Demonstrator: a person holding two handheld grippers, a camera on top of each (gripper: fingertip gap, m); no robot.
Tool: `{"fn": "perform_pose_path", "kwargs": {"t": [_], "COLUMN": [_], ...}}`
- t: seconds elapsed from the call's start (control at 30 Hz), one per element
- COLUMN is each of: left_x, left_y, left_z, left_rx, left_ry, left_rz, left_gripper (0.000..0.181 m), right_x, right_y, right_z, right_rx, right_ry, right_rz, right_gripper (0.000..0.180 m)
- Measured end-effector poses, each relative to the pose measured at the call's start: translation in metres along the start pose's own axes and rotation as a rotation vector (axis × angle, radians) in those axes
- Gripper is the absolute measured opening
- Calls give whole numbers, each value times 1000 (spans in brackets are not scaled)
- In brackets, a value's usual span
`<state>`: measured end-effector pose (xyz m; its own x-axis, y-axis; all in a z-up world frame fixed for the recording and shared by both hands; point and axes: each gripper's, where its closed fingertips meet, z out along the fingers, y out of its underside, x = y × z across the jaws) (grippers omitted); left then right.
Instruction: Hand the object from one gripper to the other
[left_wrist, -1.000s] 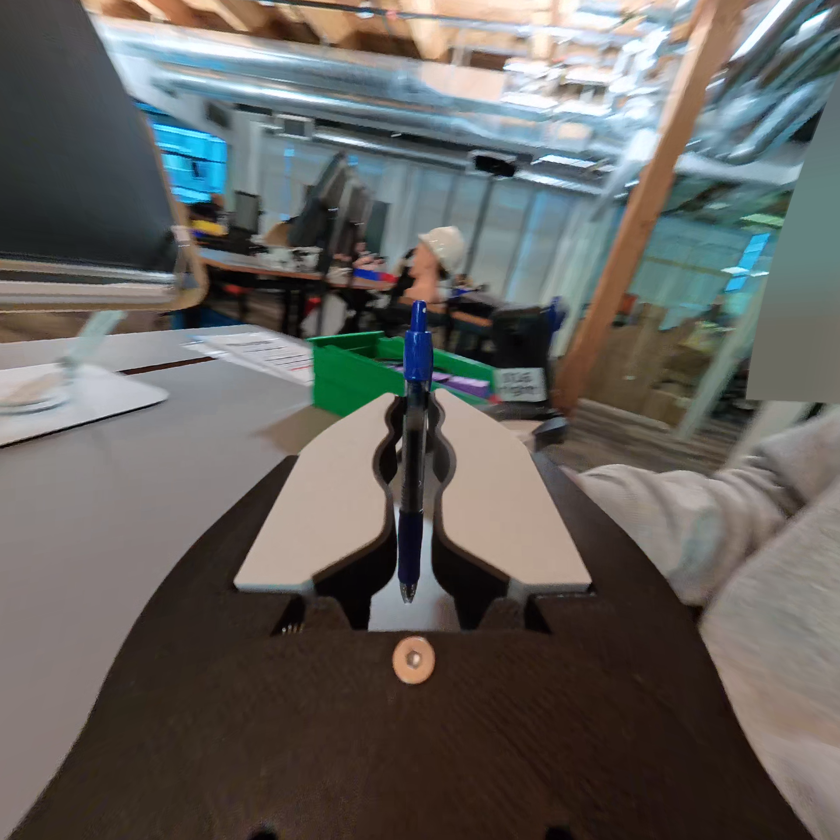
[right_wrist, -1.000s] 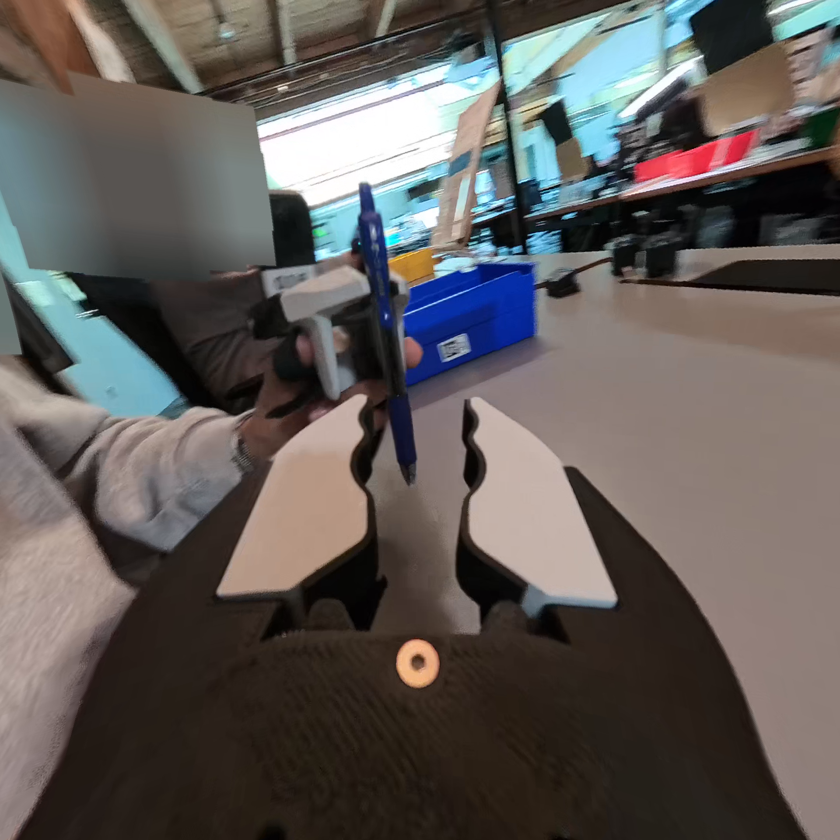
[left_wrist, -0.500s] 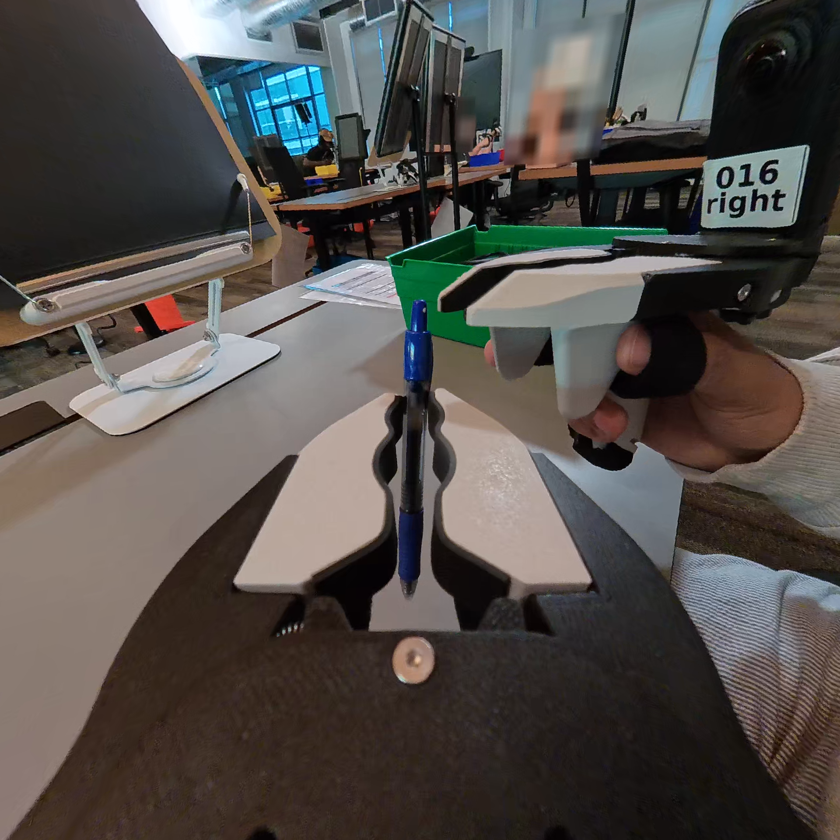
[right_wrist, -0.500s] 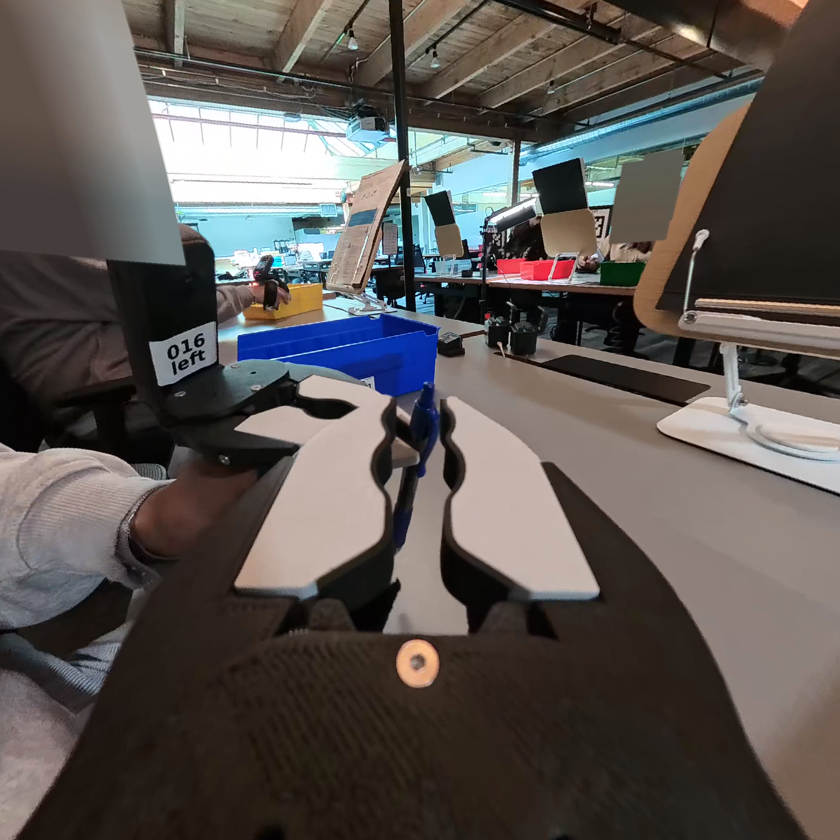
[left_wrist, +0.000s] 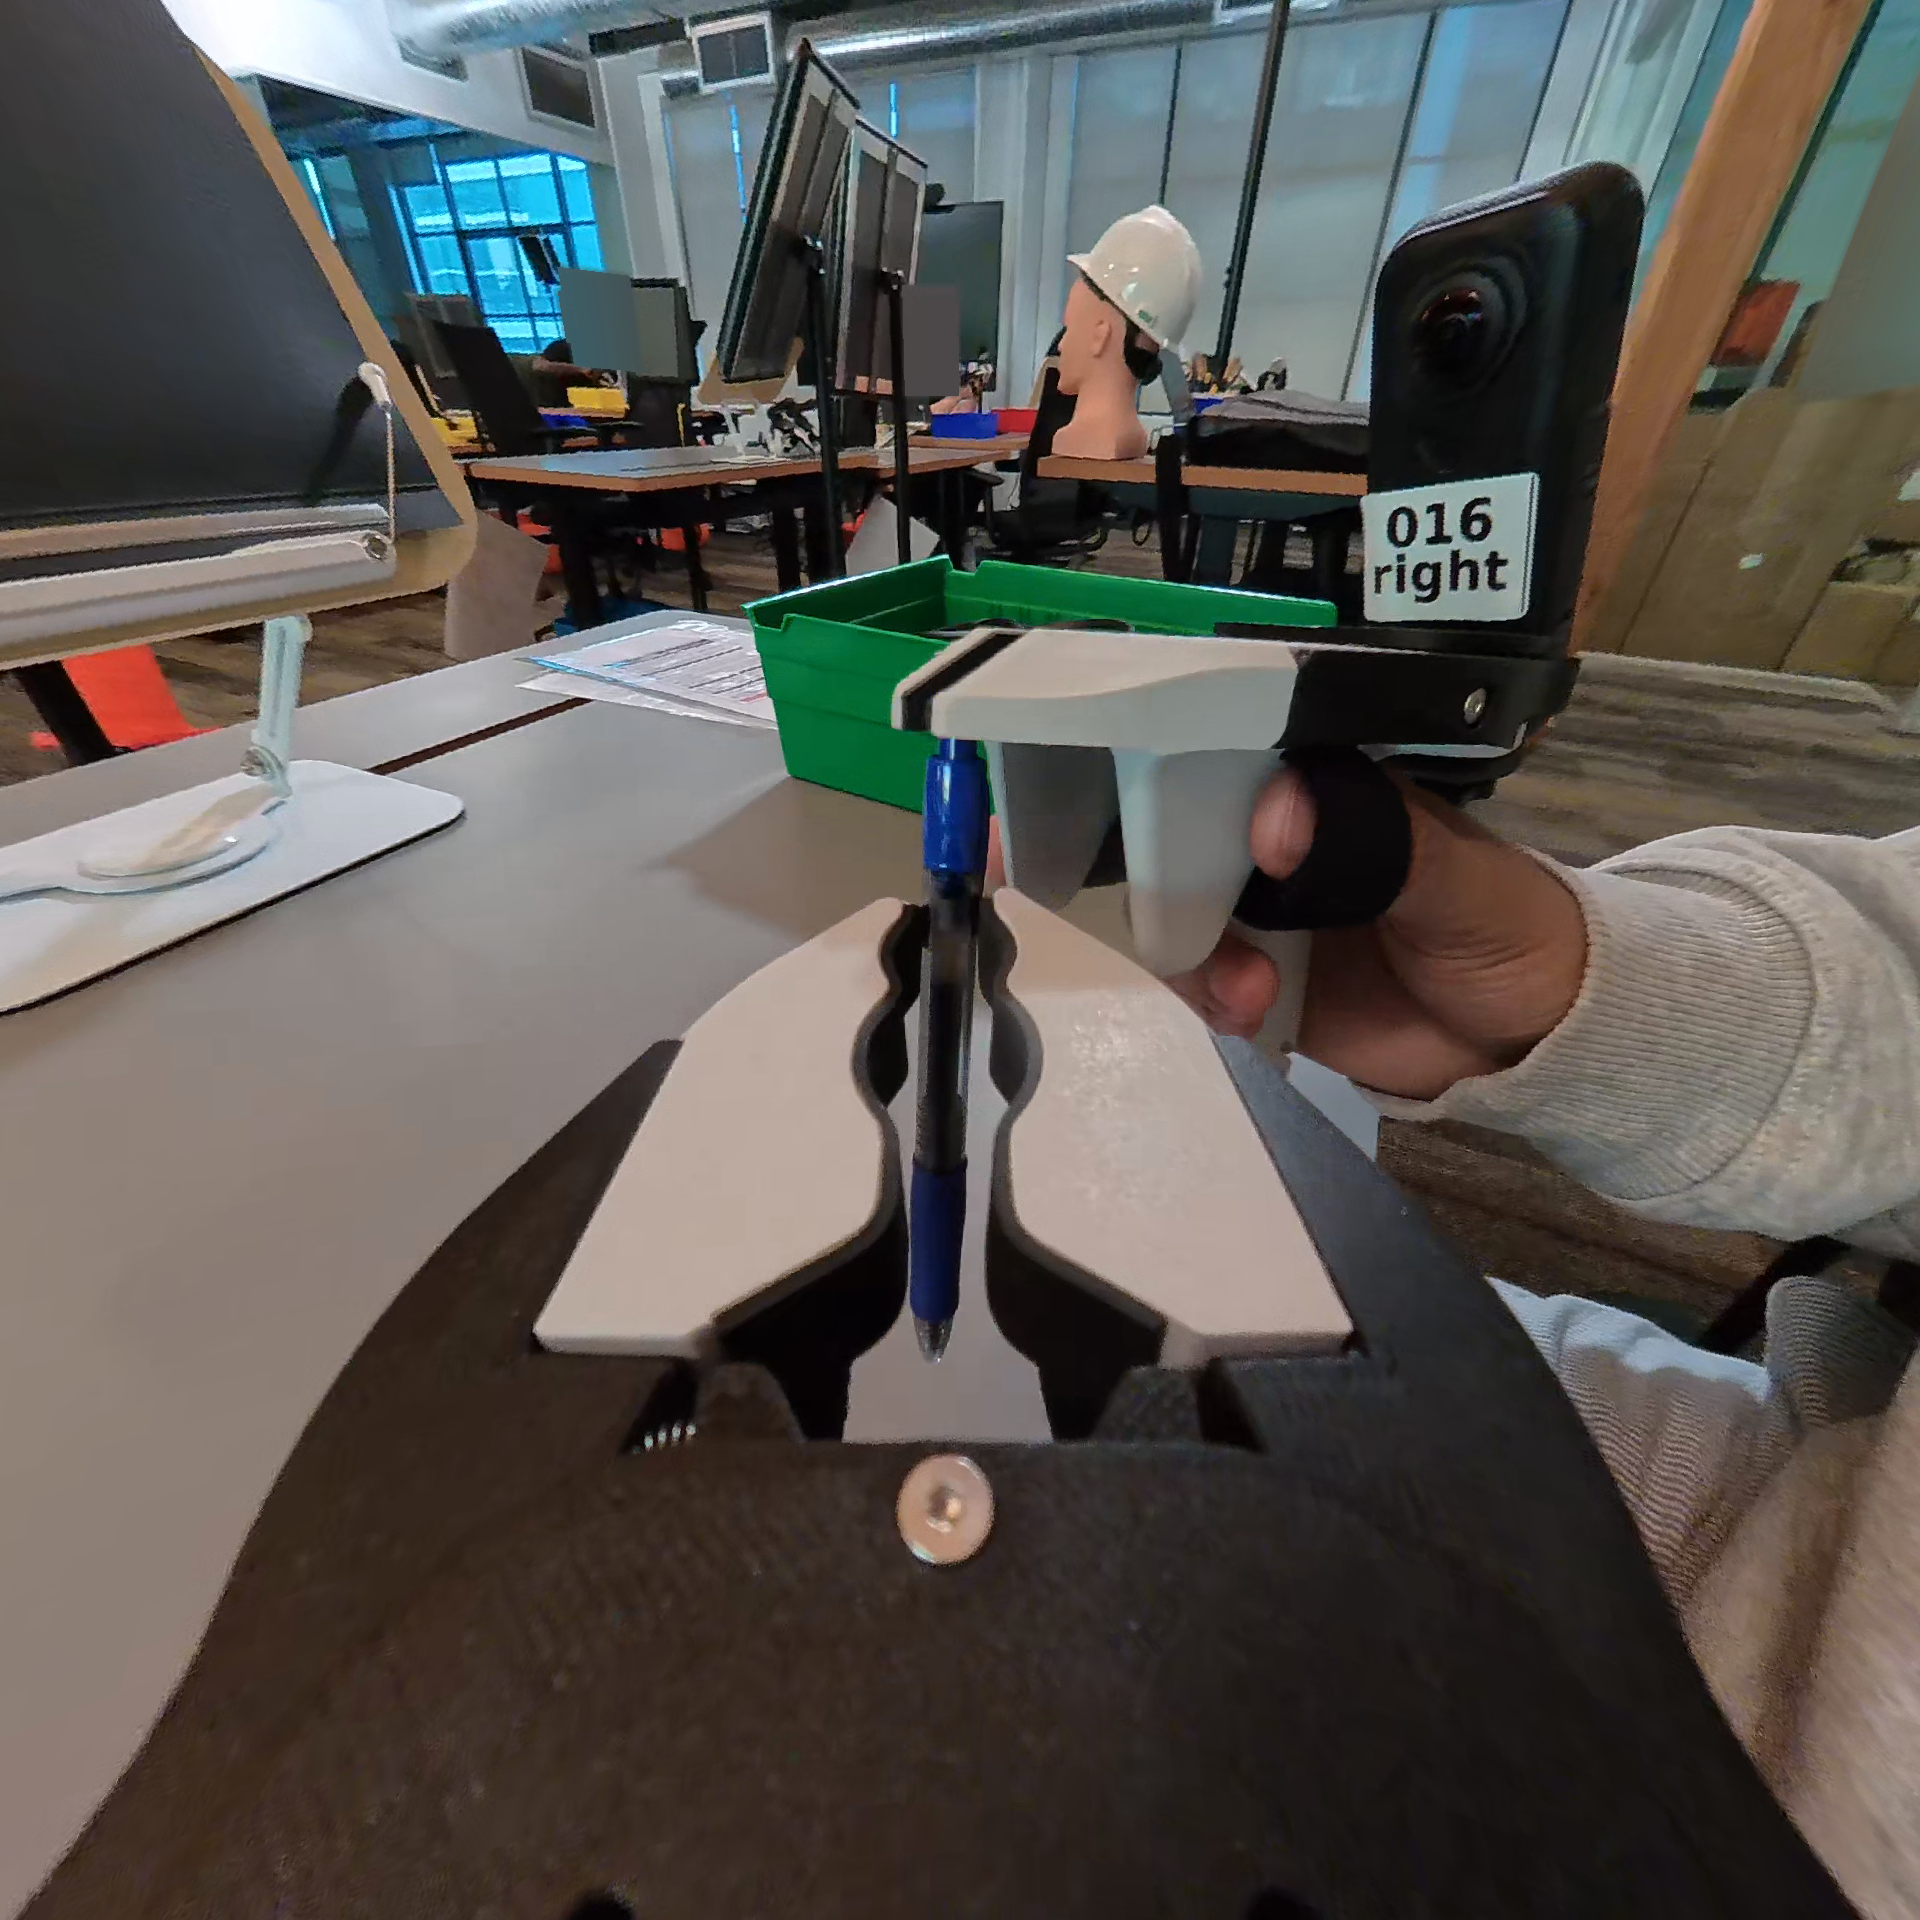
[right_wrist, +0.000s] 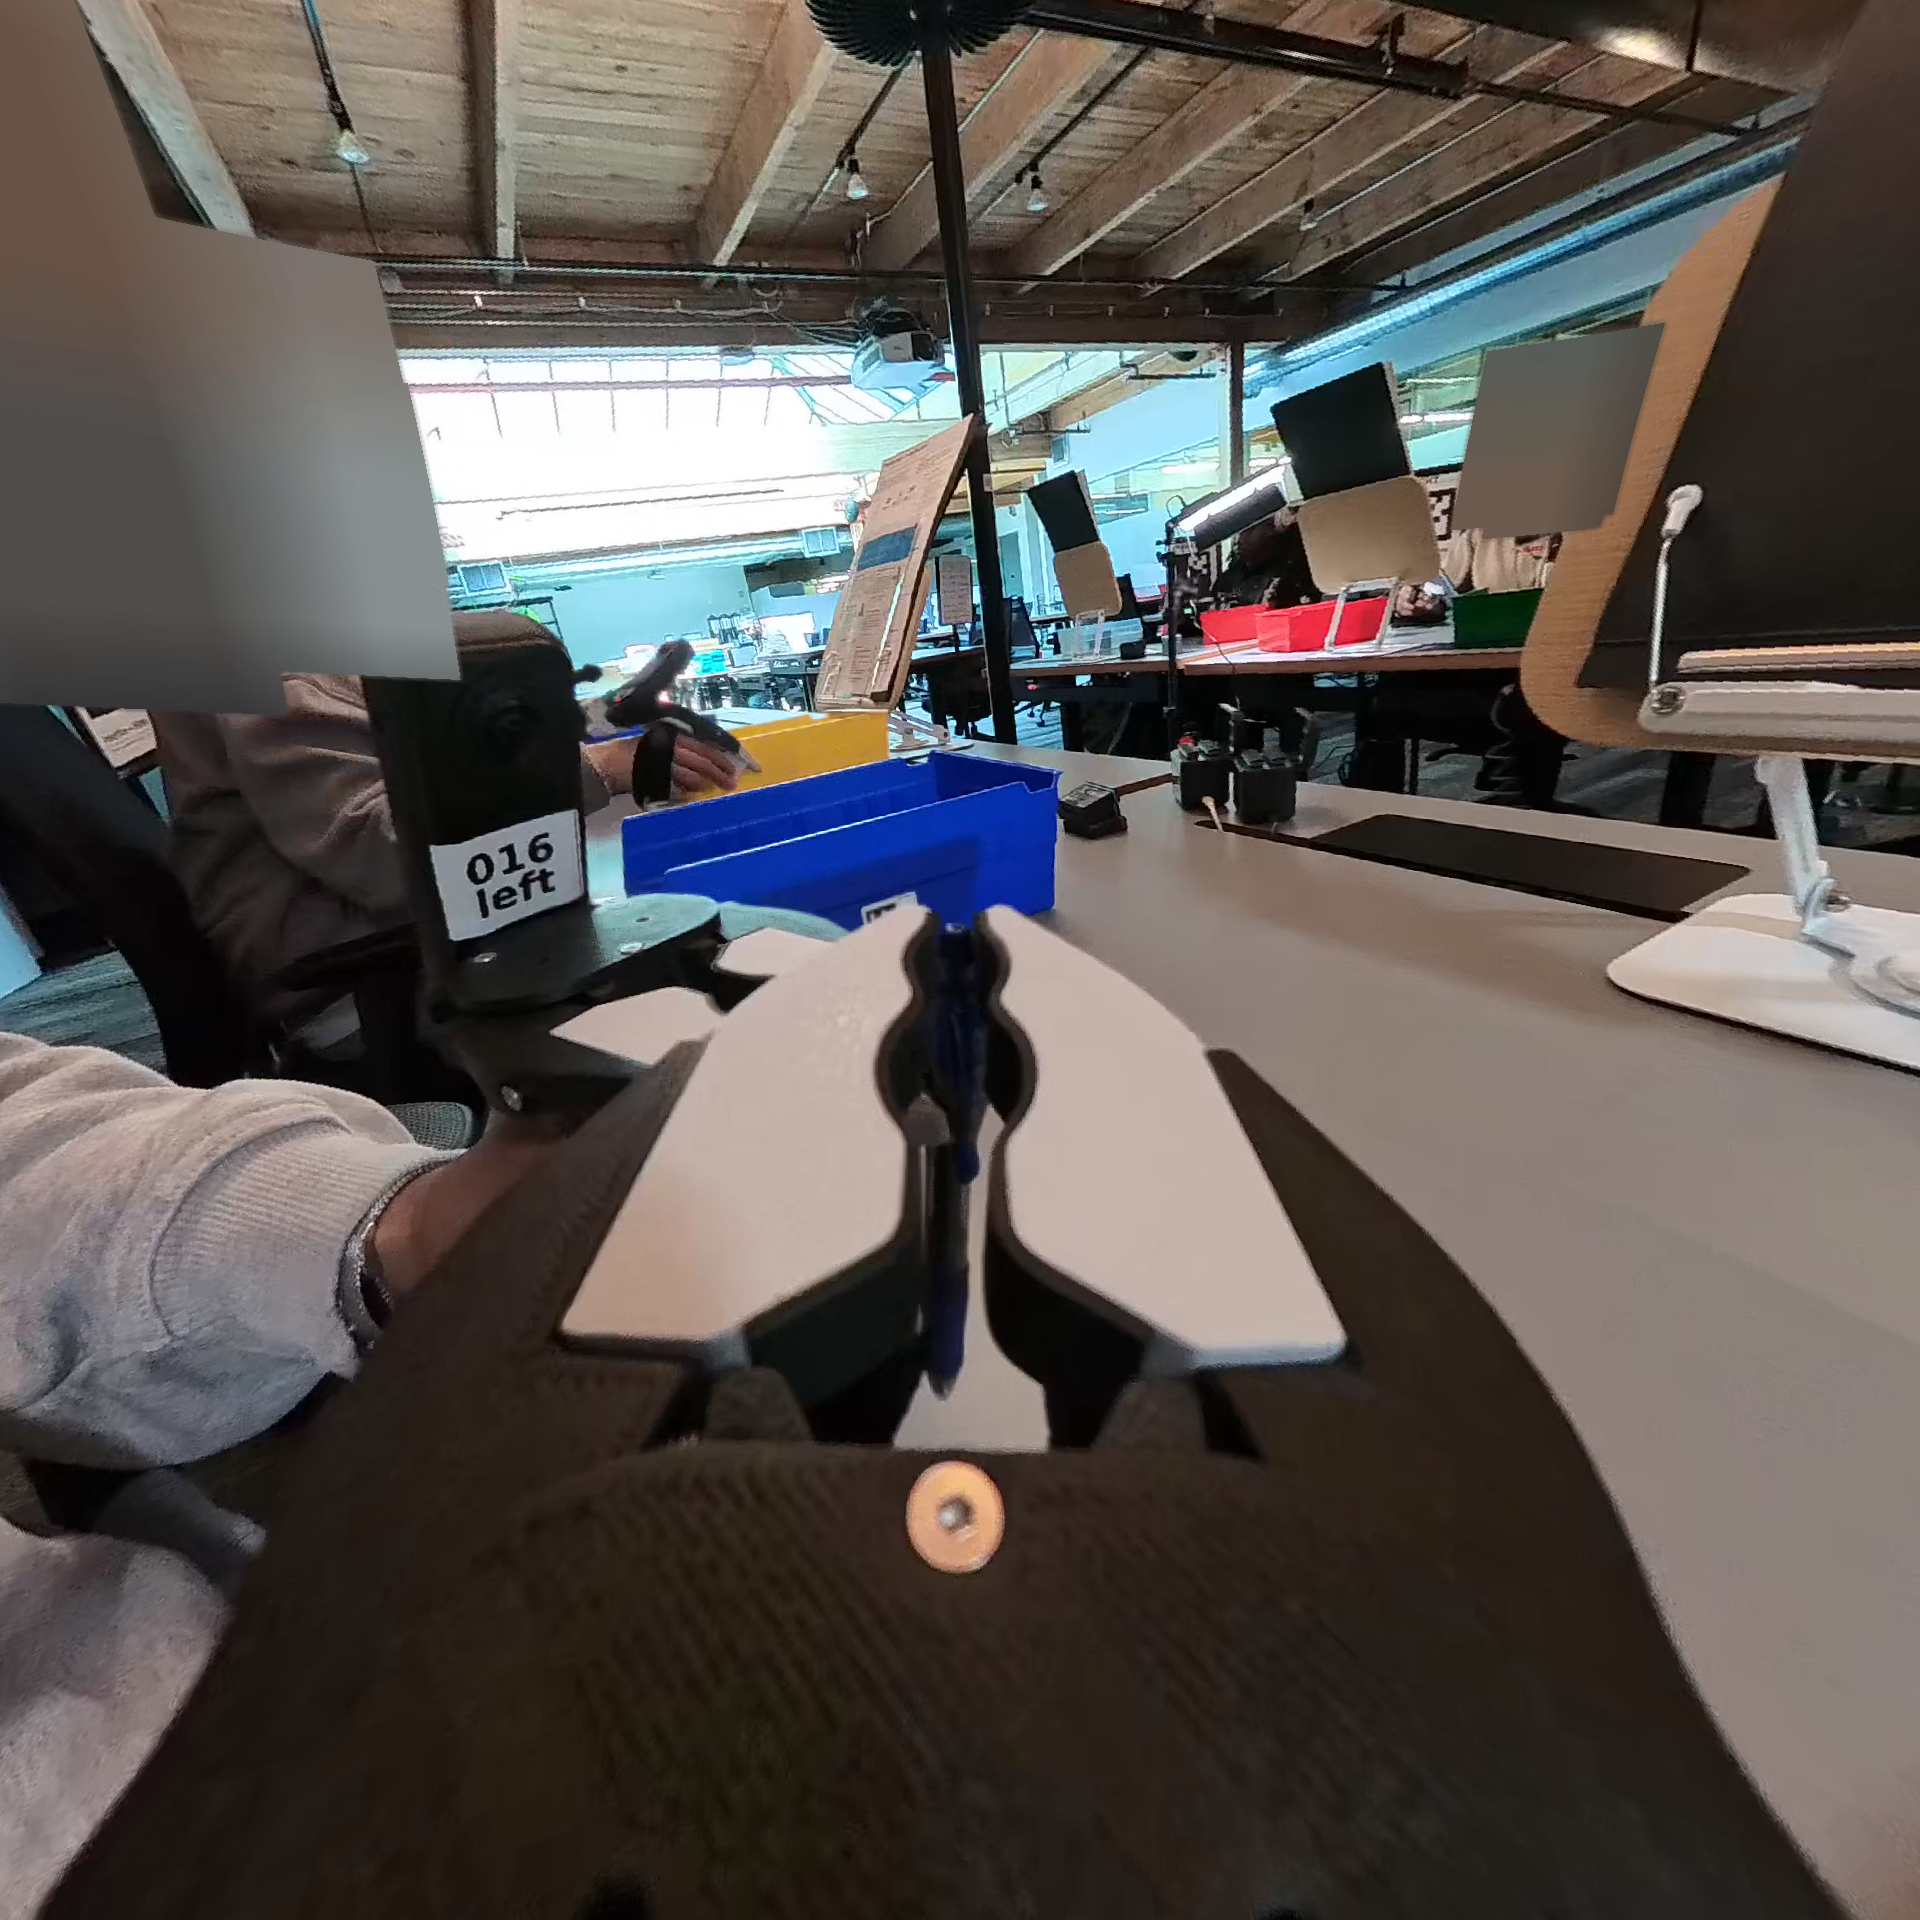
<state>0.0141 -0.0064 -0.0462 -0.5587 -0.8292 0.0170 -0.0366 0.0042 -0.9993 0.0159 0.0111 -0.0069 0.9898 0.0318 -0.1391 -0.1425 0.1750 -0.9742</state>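
A blue pen (left_wrist: 940, 1091) stands upright between the white fingers of my left gripper (left_wrist: 948, 914), which is shut on its barrel, tip pointing down toward the gripper base. My right gripper (left_wrist: 914, 698) reaches in from the right, held by a hand, and its fingertips sit over the pen's top end. In the right wrist view, my right gripper (right_wrist: 954, 925) is shut around the same pen (right_wrist: 951, 1278). The left gripper's fingers (right_wrist: 639, 1023) show just to the left, partly hidden behind my right finger. The pen is held above the grey table (left_wrist: 312, 1039).
A green bin (left_wrist: 852, 675) stands on the table behind the grippers, with papers (left_wrist: 665, 665) beside it. A tablet stand (left_wrist: 208, 821) is at the left. In the right wrist view, a blue bin (right_wrist: 831, 831) is ahead and the stand's base (right_wrist: 1766, 966) is at the right. Both grippers' tips are close together, under 4 cm apart.
The right gripper has moved in over the pen's top end and its fingers have closed from wide open to tight around it. The left gripper still holds the pen.
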Motion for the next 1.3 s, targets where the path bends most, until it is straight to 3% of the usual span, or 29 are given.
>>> {"fn": "perform_pose_path", "kwargs": {"t": [0.23,0.43,0.57,0.73,1.07,1.3], "left_x": [4,-16,-27,-24,10,22], "left_y": [-2,-15,-9,2,31,24], "left_z": [-1,-12,-12,-6,16,16], "left_rx": [34,130,141,138,92,139], "left_ry": [58,24,81,193,400,533], "left_rz": [-68,-122,-306,-576,-1048,-1211], "left_gripper": [11,32,43,44,49,46], "right_x": [-3,12,29,42,43,45], "right_y": [-2,-19,-31,-43,-52,-57], "right_z": [0,-12,-26,-39,-44,-49], "right_rx": [-14,72,156,255,291,331], "right_ry": [-16,-10,-27,-66,-79,-129], "right_rz": [-27,57,201,330,336,401], "right_gripper": [6,5,6,6,5,5]}}
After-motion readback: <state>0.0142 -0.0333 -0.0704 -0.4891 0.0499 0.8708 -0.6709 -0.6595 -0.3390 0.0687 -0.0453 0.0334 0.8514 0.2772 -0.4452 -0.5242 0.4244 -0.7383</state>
